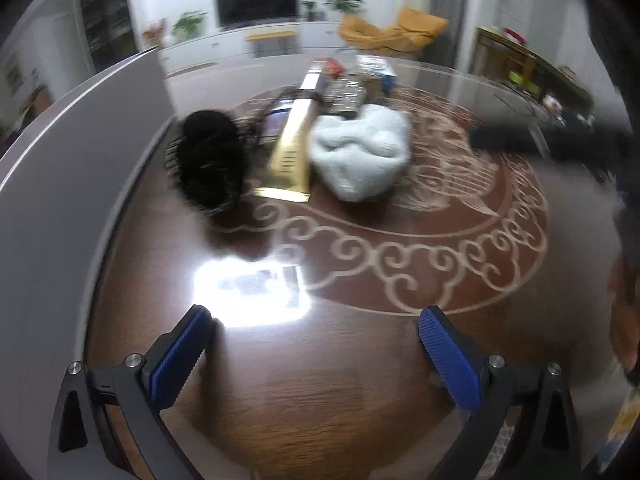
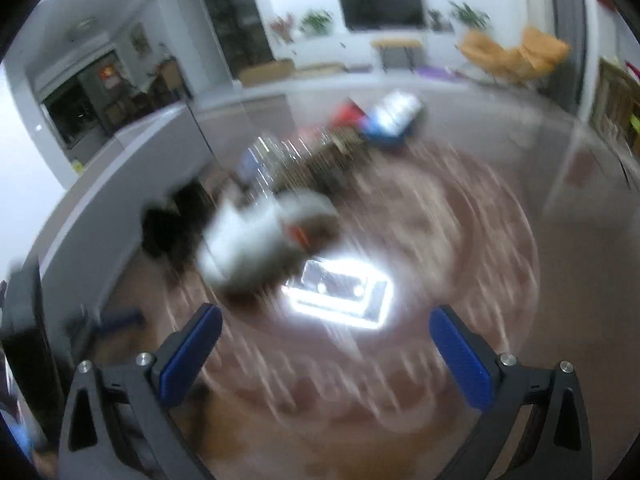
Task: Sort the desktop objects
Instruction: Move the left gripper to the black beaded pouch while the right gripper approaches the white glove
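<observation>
The left gripper [image 1: 316,328] hangs over the brown table [image 1: 320,400] with its blue pads [image 1: 178,356] spread wide and nothing between them; the right gripper [image 2: 326,326] is likewise wide apart and empty, though its view is badly smeared. The things to sort sit in a cluster toward the far side of the table. In the left view a black wire basket [image 1: 208,160] with something dark in it stands nearest the table's left edge, just beside a grey wall panel [image 1: 80,152] that follows that edge. A long gold box [image 1: 290,148] lies right of the basket, running away from the camera, and a white fluffy bundle [image 1: 360,152] rests just beside the box on its right. Behind these are smaller packets [image 1: 348,88] and a blue-and-white pack [image 1: 378,66] near the far rim (too blurred to tell what they are). The near half of the table, patterned with pale scrollwork [image 1: 400,256], is bare apart from a bright lamp reflection [image 1: 248,292], and the right side is open as well, where a dark blurred shape [image 1: 540,140] reaches in from the edge of the view. In the right view the white bundle [image 2: 260,236] and the dark basket [image 2: 172,224] show only as streaks, with the glare [image 2: 340,296] just ahead of the fingers.
</observation>
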### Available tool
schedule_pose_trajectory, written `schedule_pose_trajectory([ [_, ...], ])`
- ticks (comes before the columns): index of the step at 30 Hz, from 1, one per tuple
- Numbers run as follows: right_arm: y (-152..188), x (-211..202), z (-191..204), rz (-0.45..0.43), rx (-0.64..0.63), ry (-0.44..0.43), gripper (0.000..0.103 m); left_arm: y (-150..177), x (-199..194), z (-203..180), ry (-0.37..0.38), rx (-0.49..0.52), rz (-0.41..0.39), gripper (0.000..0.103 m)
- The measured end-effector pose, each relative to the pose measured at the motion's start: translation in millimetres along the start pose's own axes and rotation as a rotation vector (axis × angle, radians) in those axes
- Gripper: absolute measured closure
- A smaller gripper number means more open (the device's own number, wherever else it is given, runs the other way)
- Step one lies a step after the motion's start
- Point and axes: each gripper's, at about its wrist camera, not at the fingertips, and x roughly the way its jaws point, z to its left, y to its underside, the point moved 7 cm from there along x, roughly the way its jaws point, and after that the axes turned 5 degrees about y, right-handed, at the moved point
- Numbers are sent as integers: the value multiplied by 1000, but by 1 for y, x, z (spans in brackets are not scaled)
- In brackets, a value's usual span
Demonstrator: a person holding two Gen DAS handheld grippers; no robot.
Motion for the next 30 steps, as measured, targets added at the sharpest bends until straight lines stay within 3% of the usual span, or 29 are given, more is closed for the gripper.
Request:
schedule_pose_trajectory([
  [4, -39, 35, 33, 56, -60, -23, 0, 0, 0, 5, -26, -31, -2, 0],
  [9, -17, 79, 34, 191, -138, 21, 1, -1, 0, 4, -23, -31, -3, 0],
  [16, 34, 29, -24, 144, -144, 60, 0, -1, 0, 3, -23, -33, -5, 0],
  [19, 61, 6, -42, 153, -125, 35, 0, -3, 0, 5, -20, -33, -3, 0],
  [22, 82, -13, -48, 129, -130, 26, 0, -14, 0, 8, 29, -51, -18, 0],
  [27, 84, -17, -47, 60, -122, 40, 0, -62, -5, 23, -1, -139, -94, 0],
  [30, 74, -11, -45, 56, -112, 37, 0, -84, 11, 41, -51, -224, -90, 0],
])
